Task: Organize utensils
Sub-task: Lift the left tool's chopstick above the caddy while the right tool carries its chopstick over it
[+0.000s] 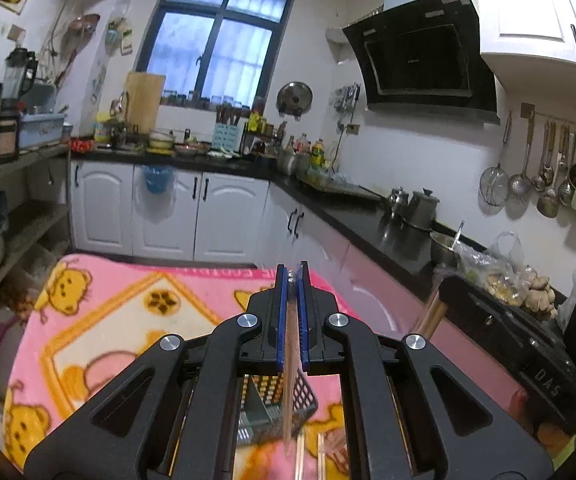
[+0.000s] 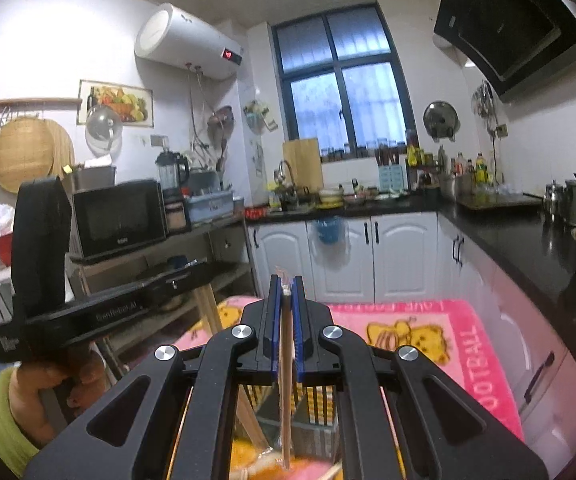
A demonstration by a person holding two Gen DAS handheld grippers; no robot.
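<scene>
My left gripper is shut on a thin wooden chopstick that hangs down between the blue pads toward a black mesh utensil basket below. More chopsticks lie on the pink blanket beside it. My right gripper is shut on another chopstick, which hangs over a checkered holder. The right gripper's body shows at the left view's right edge; the left gripper's body shows at the right view's left.
A table with a pink cartoon blanket lies under both grippers. A black counter with kettles and a bowl runs along the right. A shelf with a microwave stands on the left. Ladles hang on the wall.
</scene>
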